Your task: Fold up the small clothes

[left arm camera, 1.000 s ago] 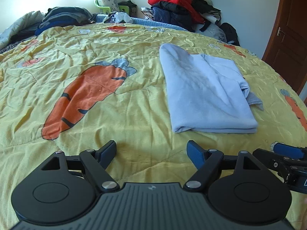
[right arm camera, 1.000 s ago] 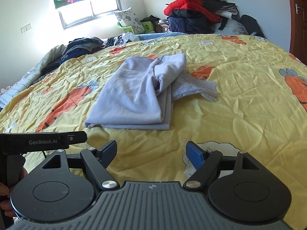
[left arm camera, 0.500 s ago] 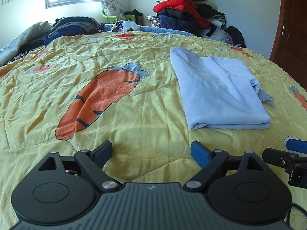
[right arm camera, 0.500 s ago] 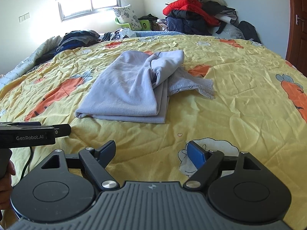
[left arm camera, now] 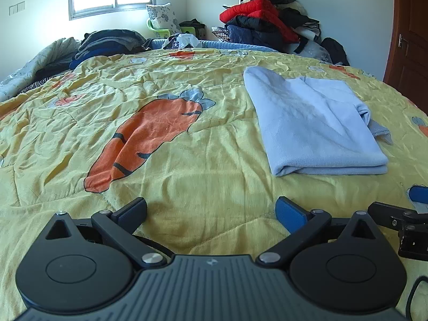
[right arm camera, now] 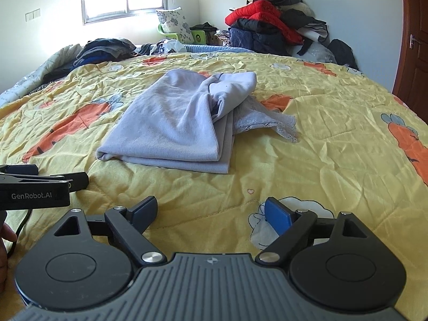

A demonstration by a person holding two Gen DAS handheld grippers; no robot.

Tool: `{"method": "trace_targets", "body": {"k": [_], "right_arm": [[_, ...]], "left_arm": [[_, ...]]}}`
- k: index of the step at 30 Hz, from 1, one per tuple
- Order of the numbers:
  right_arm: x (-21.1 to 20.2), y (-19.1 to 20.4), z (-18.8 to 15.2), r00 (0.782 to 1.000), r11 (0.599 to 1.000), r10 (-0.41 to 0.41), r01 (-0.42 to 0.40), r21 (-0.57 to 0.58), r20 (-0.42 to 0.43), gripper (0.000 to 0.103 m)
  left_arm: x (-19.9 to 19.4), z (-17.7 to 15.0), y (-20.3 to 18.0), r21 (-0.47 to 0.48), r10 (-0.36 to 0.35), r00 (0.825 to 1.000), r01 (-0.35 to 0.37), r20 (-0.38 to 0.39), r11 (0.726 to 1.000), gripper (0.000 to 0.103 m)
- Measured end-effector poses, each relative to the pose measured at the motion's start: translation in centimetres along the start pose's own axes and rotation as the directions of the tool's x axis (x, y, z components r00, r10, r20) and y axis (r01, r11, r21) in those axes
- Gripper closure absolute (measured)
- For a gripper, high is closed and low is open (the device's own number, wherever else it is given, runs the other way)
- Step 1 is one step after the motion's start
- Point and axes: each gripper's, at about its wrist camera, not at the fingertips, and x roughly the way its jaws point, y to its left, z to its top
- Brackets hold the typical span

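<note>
— Black arms with blue pads nearest the lens: left gripper (left arm camera: 211, 210) spreading its jaws, nothing between them but yellow quilt (left arm camera: 203, 160).

— Same on the other side. Right gripper (right arm camera: 211, 214) also widening, empty, poised over a white cartoon patch on the quilt (right arm camera: 289, 214).

— Farther out, pale blue garment (left arm camera: 313, 123) lying folded on the quilt, ahead and to the right in the left view. Looks like a tidy flat rectangle from there, doubled edge facing the lens.

— Less tidy from the right view: garment (right arm camera: 184, 123) stacked in layers, with a bunched twist at the far end and a lace-edged scrap (right arm camera: 270, 123) poking out to the right. Barely a sliver of that in the left view.

— Big orange carrot print (left arm camera: 149, 136) beside the garment, plain only in the left view.

— Beyond, heaped red and dark clothing (right arm camera: 270, 26) against the wall; brown door (left arm camera: 412, 40) at right.
</note>
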Motion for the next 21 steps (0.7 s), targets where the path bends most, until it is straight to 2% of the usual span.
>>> {"method": "trace_targets", "body": {"k": [3,9,21], "right_arm": [[0.2,0.2,0.0,1.0,1.0,-0.001,0.001,-0.01,-0.01,0.008],[0.7,1.0,-0.1,1.0,0.999,-0.024,0.023,-0.036,-0.02,0.001],[0.8,1.1,-0.1,0.999,0.999,-0.03,0.029,-0.035,-0.019,0.0]], "left_arm": [[0.0,0.0,0.0,0.001,0.001,1.0,-0.001,0.0,1.0,0.0],[0.0,-0.2,-0.2,0.006,0.01,1.0,-0.01,0.001,1.0,0.0],[0.0,-0.2,-0.2,0.006,0.01,1.0,-0.01,0.002,1.0,0.0]]}}
